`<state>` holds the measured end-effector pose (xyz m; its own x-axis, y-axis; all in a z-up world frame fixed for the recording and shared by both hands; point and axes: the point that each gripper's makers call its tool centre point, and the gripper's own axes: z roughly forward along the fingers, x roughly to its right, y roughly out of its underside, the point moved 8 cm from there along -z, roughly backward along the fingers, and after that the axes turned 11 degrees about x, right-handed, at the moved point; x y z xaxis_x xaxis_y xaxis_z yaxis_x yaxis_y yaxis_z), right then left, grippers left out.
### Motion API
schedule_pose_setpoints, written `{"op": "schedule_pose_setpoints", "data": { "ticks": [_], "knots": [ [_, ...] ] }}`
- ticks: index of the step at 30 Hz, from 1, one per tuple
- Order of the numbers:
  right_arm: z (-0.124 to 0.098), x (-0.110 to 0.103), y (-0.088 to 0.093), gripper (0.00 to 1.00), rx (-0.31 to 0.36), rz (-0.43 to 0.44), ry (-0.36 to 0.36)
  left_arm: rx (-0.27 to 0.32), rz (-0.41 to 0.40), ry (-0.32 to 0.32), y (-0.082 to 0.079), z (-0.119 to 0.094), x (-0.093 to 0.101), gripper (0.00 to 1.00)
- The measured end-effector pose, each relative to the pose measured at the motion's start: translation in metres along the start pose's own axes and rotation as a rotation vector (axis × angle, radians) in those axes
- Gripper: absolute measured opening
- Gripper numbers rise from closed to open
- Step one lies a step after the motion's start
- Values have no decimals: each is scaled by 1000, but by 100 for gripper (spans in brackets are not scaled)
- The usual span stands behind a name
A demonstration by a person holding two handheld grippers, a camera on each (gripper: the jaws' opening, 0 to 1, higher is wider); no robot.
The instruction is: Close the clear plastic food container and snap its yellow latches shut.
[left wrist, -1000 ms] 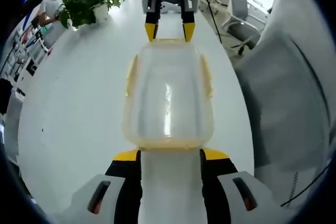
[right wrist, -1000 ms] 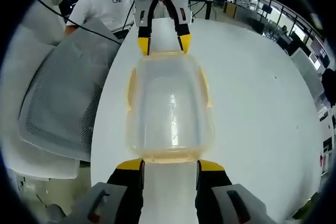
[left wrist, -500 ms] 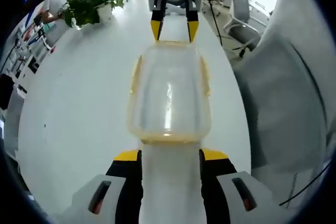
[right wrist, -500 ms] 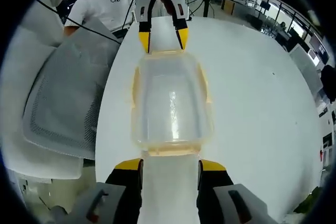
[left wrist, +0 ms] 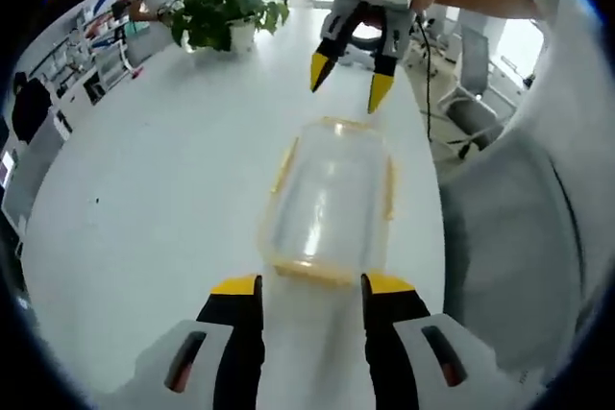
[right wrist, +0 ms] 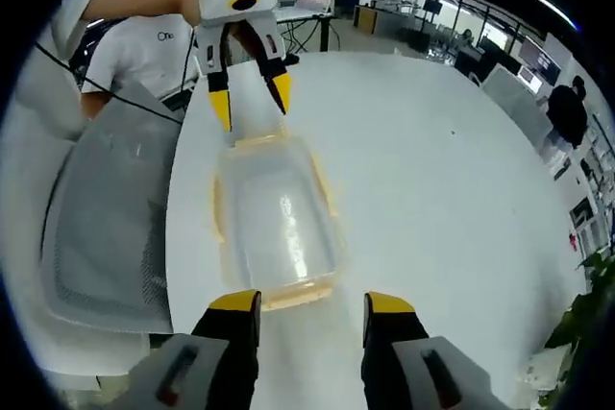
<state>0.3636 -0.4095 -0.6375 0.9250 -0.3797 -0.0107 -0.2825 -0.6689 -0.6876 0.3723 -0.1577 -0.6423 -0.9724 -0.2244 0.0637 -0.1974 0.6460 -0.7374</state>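
sitting shut on table (left wrist: 144,199), clear container (left wrist: 332,204), yellow latches (left wrist: 388,189) down

Each gripper carries 2 black jaws capped with yellow tips, rising from pale grey housings with dark oval slots. In the left gripper view the left gripper (left wrist: 307,285) shows these; the right gripper (left wrist: 353,60) has a white rounded body with a dark cable trailing from it. In the right gripper view the person wears a white short-sleeved shirt (right wrist: 144,45).
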Motion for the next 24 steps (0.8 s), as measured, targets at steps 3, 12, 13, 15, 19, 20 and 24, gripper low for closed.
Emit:
{"op": "schedule_pose_setpoints", "data": {
  "ticks": [3,12,13,15,19,20,24],
  "knots": [
    [2,-3,-6,42,24,53,22,11,26,-20,-1,0,2,34],
    [7,-11,-12,44,24,114,106,43,-151,-114,1,-3,-1,37],
    [8,-12,-11,44,22,120,110,44,-187,-119,2,-4,-1,37],
    [8,-12,-11,44,20,140,119,41,-192,-124,4,-3,-2,36],
    [9,-14,-10,42,22,174,152,67,-308,-146,6,1,-1,38],
    [10,-14,-9,42,26,193,159,61,-346,-142,8,1,0,38],
    [12,-17,-9,45,42,272,177,46,-375,-147,10,7,6,40]
  ]
}}
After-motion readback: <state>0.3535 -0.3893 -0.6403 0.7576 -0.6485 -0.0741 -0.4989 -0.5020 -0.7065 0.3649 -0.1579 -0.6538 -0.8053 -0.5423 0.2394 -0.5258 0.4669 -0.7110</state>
